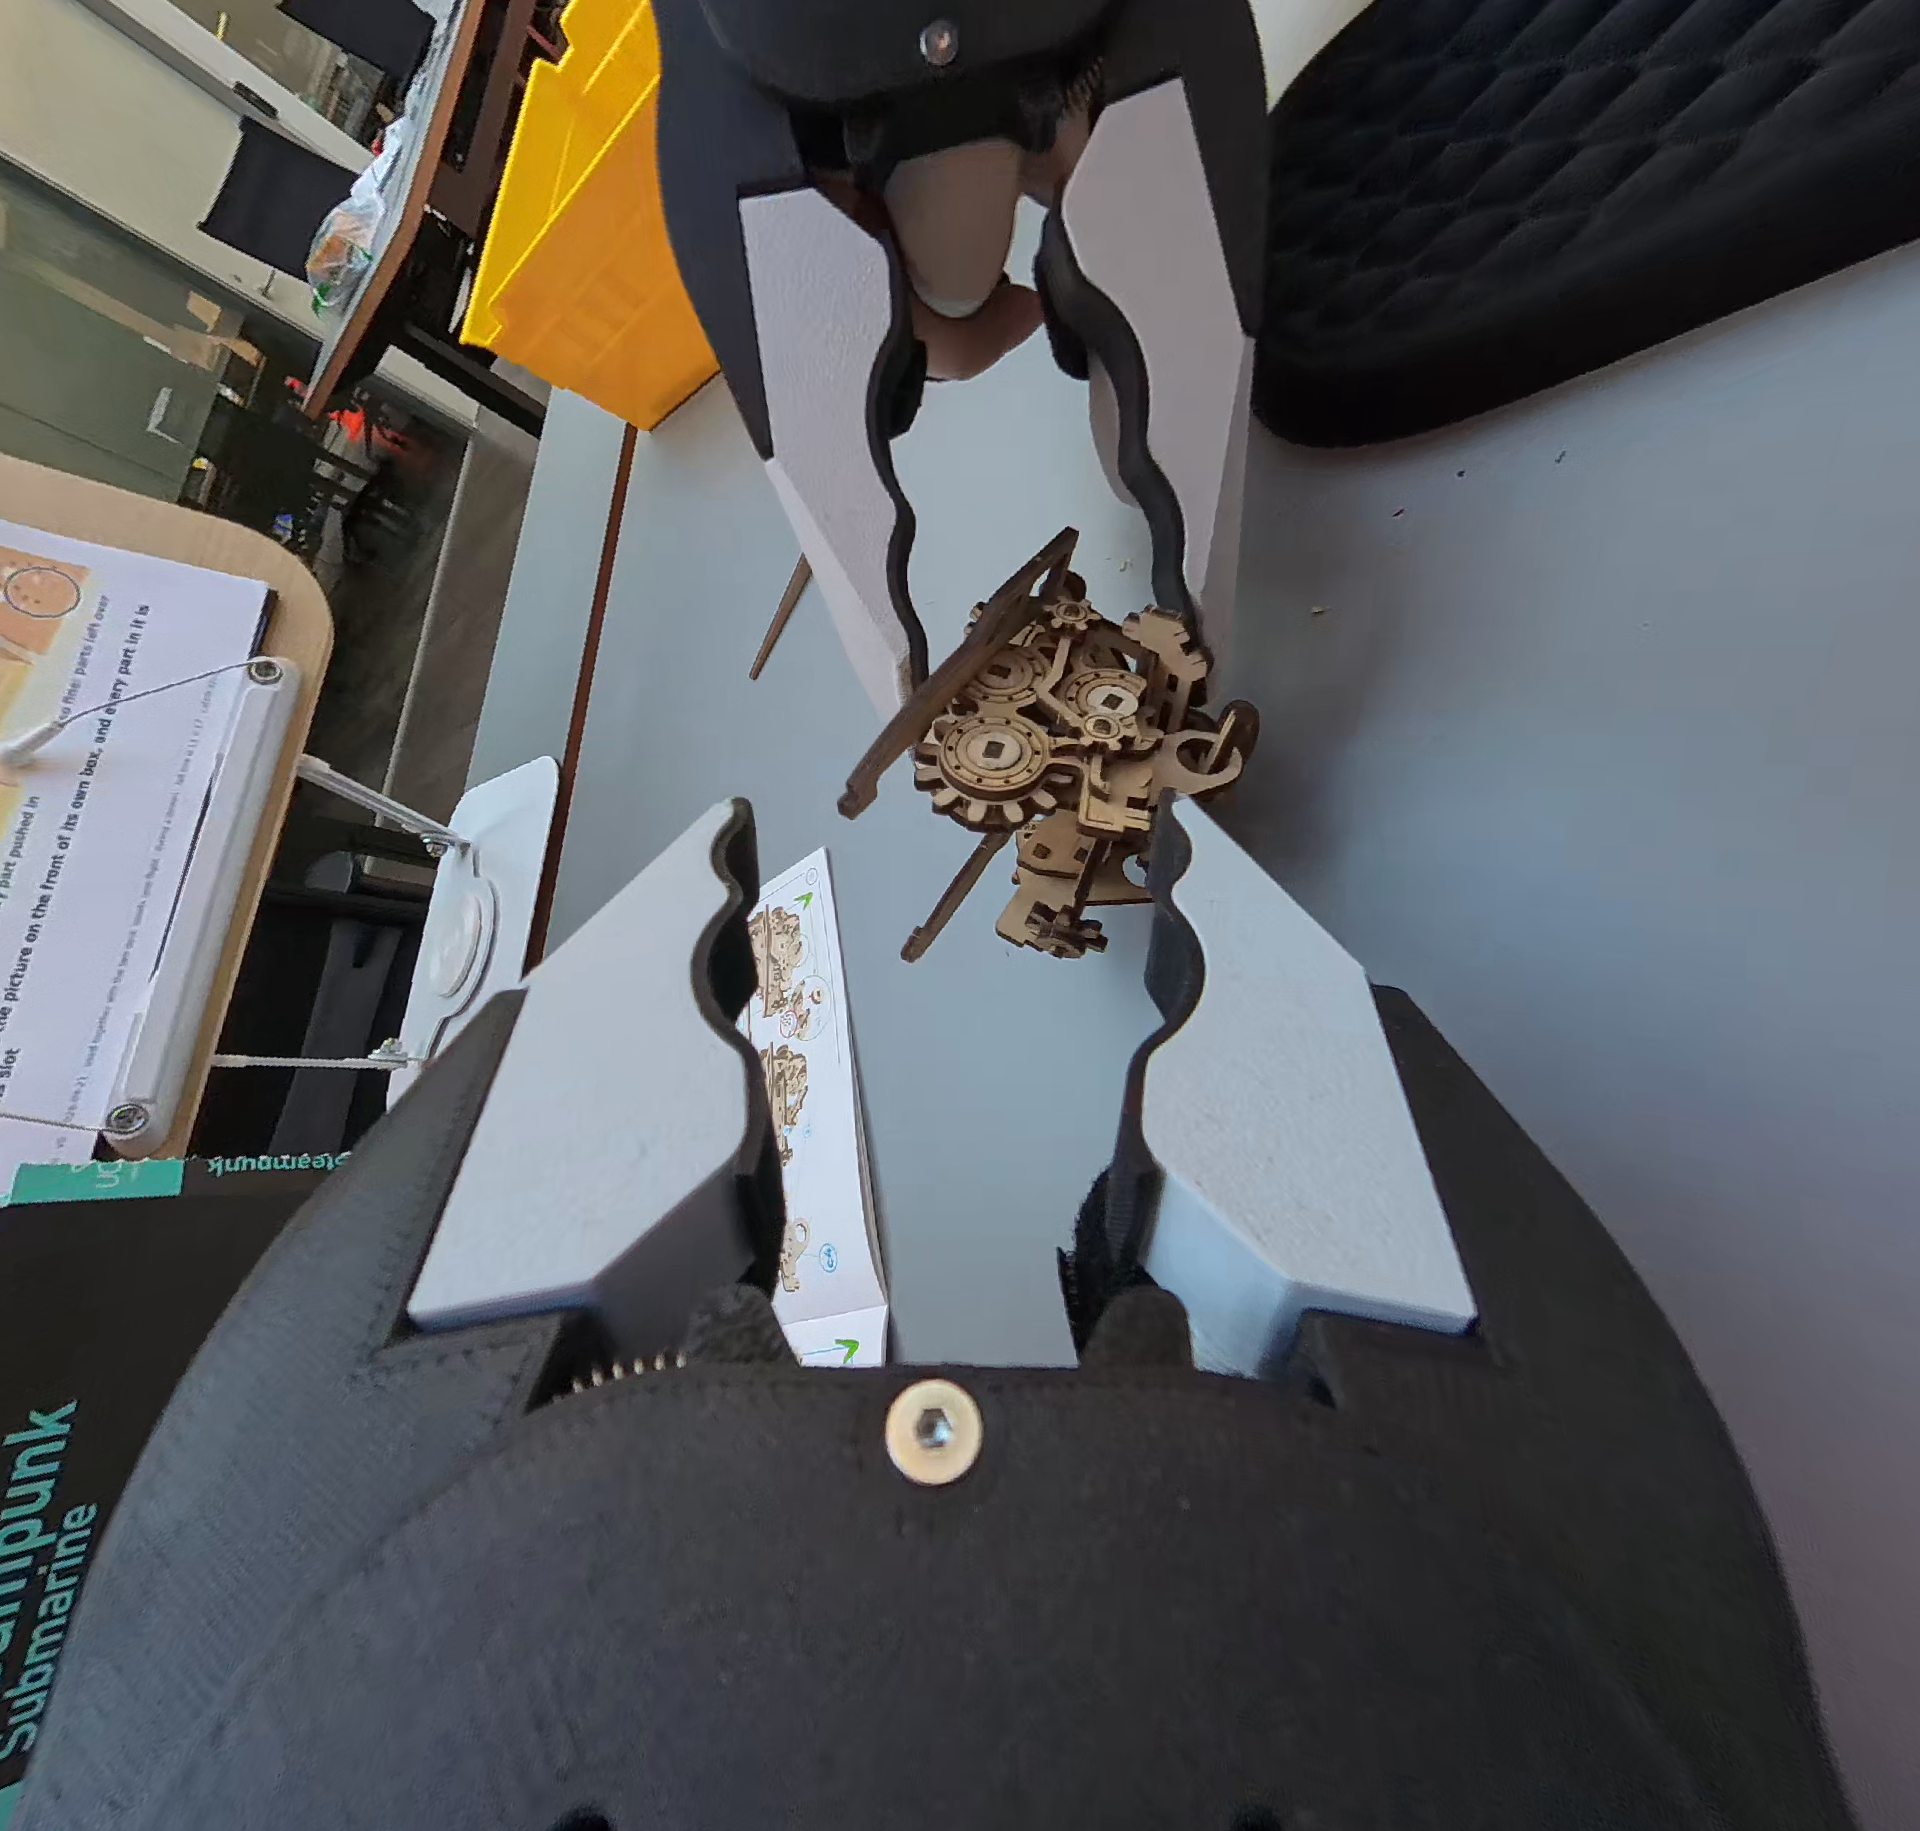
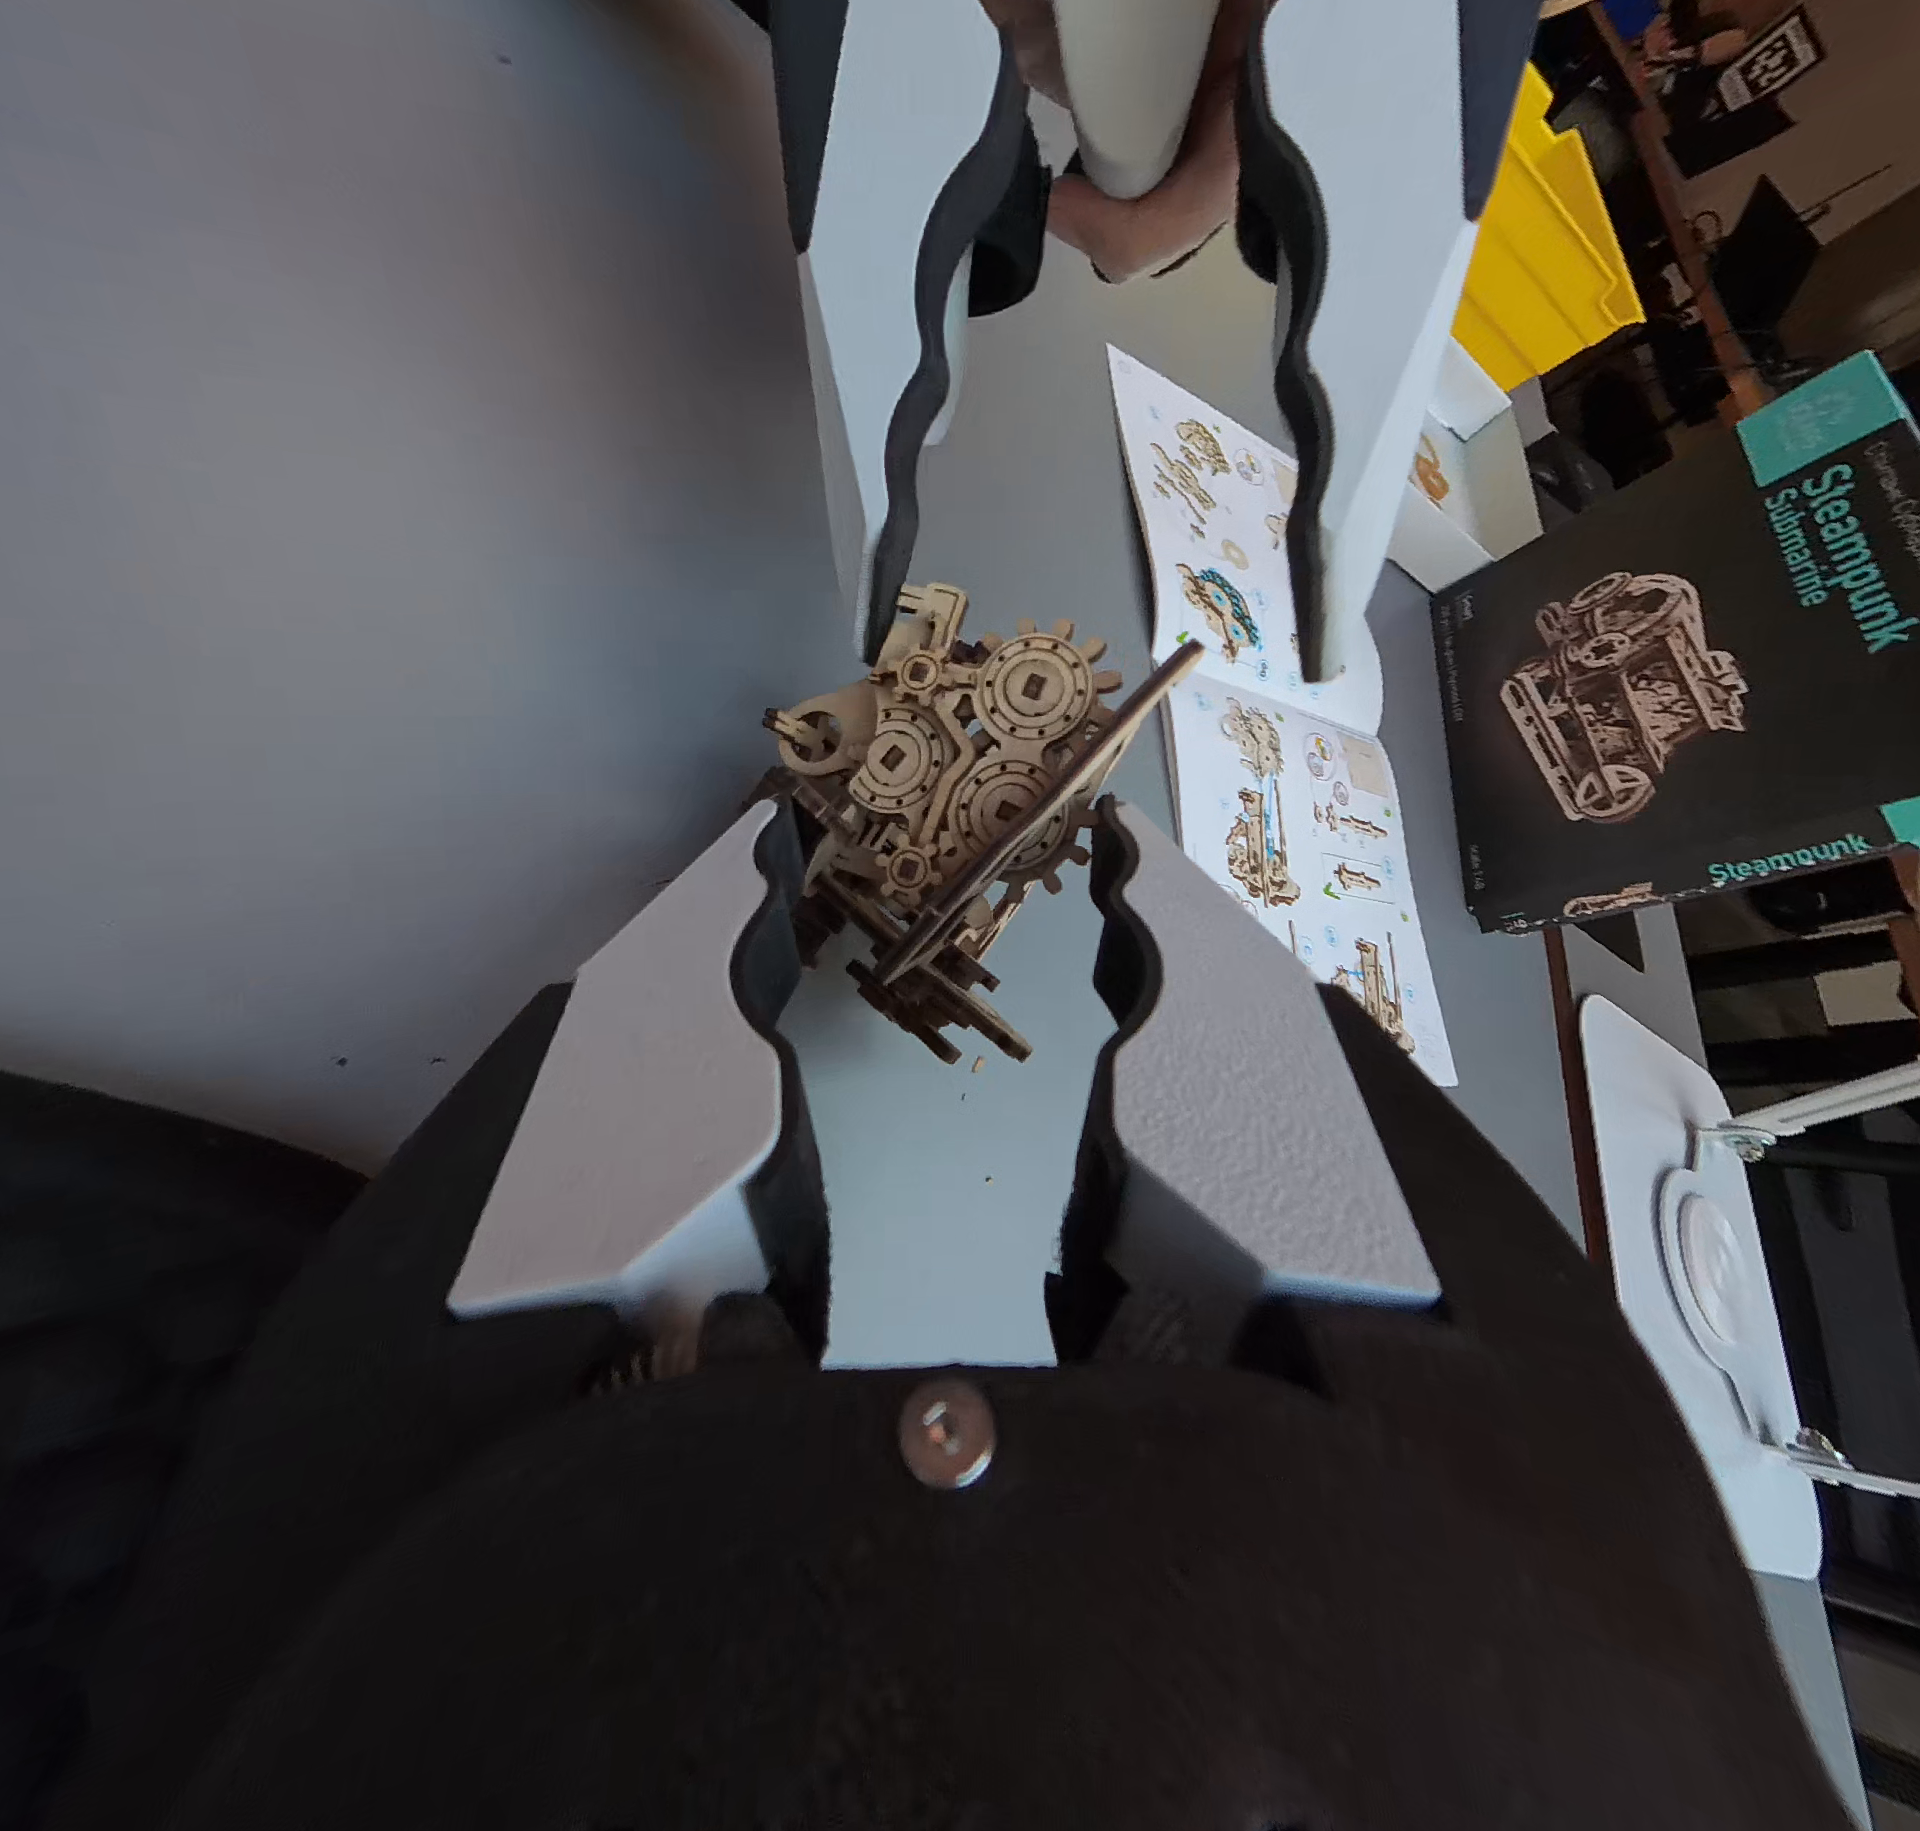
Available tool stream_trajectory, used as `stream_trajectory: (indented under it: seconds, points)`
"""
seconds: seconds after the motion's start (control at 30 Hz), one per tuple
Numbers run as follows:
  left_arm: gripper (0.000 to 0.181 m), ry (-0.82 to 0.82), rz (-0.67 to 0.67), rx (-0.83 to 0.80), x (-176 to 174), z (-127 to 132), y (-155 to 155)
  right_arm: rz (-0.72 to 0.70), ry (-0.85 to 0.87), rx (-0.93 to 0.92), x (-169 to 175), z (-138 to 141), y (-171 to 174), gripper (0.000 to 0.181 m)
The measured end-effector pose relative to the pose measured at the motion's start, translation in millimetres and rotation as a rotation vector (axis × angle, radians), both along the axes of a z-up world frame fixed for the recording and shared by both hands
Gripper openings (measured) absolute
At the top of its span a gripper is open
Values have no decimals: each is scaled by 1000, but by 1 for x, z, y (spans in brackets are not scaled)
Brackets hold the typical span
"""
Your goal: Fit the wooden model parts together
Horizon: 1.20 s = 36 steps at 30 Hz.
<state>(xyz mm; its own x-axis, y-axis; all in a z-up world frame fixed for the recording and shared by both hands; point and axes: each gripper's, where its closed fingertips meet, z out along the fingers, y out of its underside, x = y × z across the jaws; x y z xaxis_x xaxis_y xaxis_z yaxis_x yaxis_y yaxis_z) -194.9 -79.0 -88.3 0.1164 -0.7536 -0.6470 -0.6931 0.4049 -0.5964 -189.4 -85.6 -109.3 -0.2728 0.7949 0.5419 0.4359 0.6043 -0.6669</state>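
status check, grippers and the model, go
Right gripper shut on wooden model. Left gripper open, one finger touching it. Model off the table.

A: What sits at the centre of the frame?

B: A wooden model [image 2: 956, 794] of pale gears, held above the grey table [image 2: 364, 534]. The right gripper [image 2: 940, 846] reaches up from the bottom, jaws spread around the model's lower part; the left finger [image 2: 769, 908] seems to touch it, though I can't be sure.

A: And above?

B: The left gripper [image 2: 1101, 649] comes down from the top, jaws apart, one tip at the model's upper edge. To the right lie an instruction sheet [image 2: 1299, 763] and a dark box [image 2: 1683, 701].
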Motion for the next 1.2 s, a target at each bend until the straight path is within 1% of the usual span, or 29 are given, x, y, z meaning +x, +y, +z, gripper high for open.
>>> stream_trajectory:
  seconds: [0.1, 0.17, 0.23, 0.43, 0.83, 1.2]
  points:
    - [72, 30, -36, -3, 3, -4, -8, 48, -33, -10, 2, 0, -8, 56]
    - [63, 41, -74, -25, 6, -7, -17, 73, -54, -31, 3, 0, -14, 56]
    - [59, 47, -102, -27, 9, -9, -23, 96, -78, -32, 5, 0, -18, 55]
    - [52, 35, -119, -31, 12, -11, -26, 105, -108, -36, 9, -1, -19, 56]
    - [52, -7, -125, -74, 12, -11, -26, 110, -94, -6, 9, -2, -19, 57]
    - [51, -37, -90, -102, 5, -11, -16, 37, 27, 65, 7, 5, -5, 54]
